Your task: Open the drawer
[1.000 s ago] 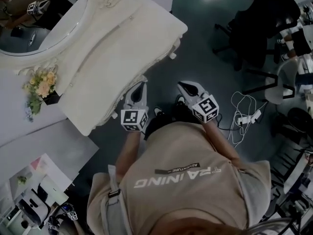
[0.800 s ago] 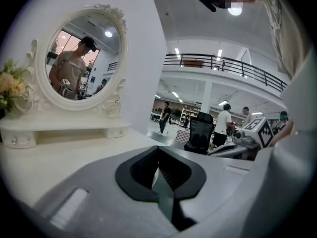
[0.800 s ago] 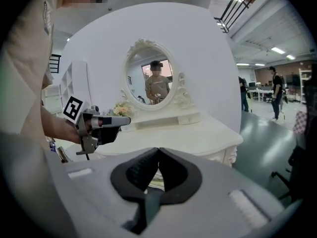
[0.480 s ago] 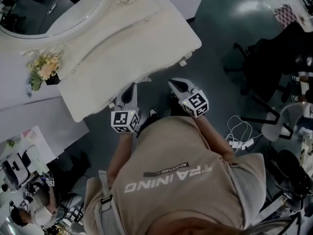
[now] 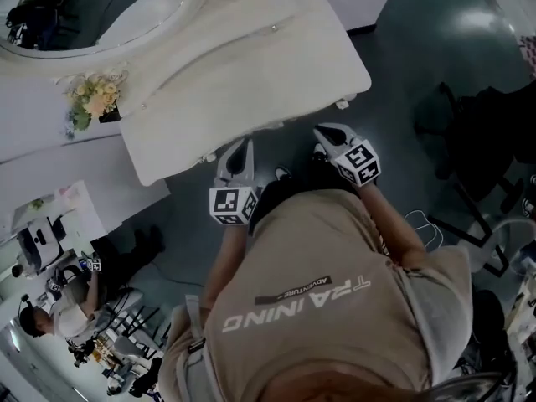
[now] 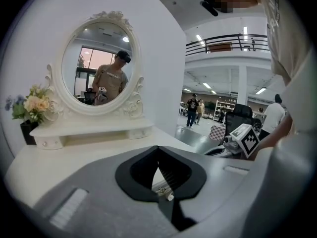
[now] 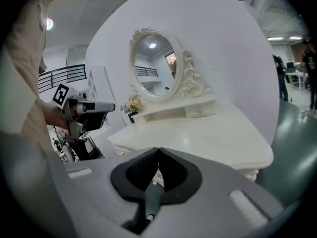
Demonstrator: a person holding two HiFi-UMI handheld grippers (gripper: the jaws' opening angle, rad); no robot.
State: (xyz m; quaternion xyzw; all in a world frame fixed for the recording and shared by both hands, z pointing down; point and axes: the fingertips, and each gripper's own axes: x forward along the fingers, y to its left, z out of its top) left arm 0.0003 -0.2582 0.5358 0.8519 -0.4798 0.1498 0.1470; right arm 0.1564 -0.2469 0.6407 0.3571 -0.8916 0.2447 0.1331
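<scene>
The white tabletop (image 5: 251, 82) of a dressing table fills the 12 o'clock part of the head view. An oval mirror (image 5: 100, 11) stands at its far side, and flowers (image 5: 94, 99) sit at its 9 o'clock end. A person (image 5: 327, 308) in a beige shirt stands at its near edge with a tool in each hand.

The left gripper (image 5: 240, 147) points to 12 o'clock, its tip right at the tabletop's overhanging near edge. Its jaws are together at the tips with nothing clamped. In the left gripper view, the slim gap behind the tips shows a sliver of the drawer front (image 6: 159, 189). This is a pale panel with a small round knob (image 6: 170, 197), just ahead of and below the jaws. In the head view the overhang hides it.

The right gripper (image 5: 327, 132) lies at 3 o'clock from the left one, well apart. It points toward 10 o'clock, near the same edge but short of it. Its jaws are closed and empty.

Beneath the mirror, a low shelf (image 7: 173, 113) carries small drawers (image 7: 200, 110), far beyond both tips.
</scene>
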